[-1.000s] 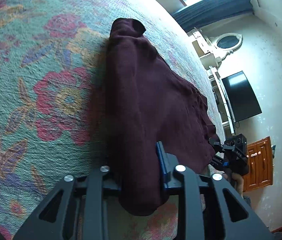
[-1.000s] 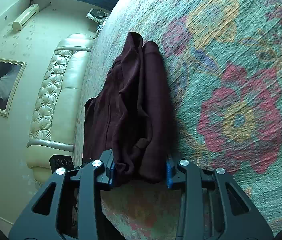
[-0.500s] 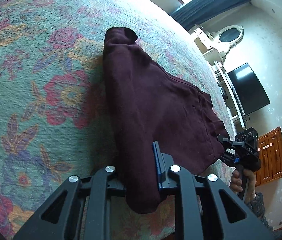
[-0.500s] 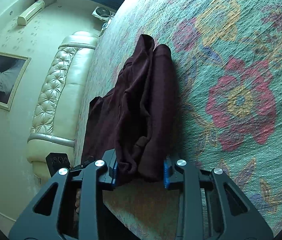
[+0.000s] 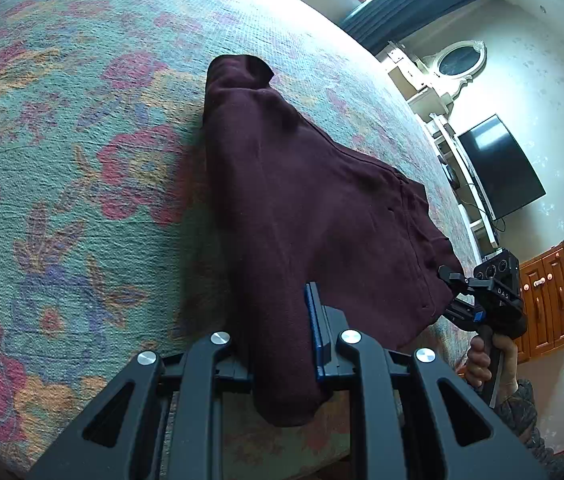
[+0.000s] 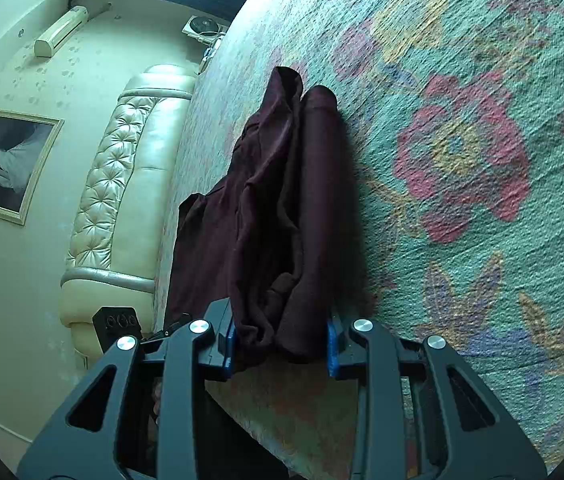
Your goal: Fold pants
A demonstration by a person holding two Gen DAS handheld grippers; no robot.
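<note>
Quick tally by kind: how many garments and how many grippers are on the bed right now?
Maroon pants: 1
Grippers: 2, left gripper and right gripper, both clamped on the pants
Floral bedspread: 1
Total: 4

left gripper (image 5: 282, 356): my matte black frame, forked arms with triangular cut-outs
screws: four round silver heads across the front of each of my grippers
pads (image 5: 316, 332): blue strips lining my inner finger faces
right gripper (image 6: 281, 346): same black build, blue pads on both fingers
right gripper body, seen from my left camera: black block, three round lenses, white lettering too small to read
hand (image 5: 482, 364): bare skin on the black handle
sleeve (image 5: 522, 412): mottled grey
</note>
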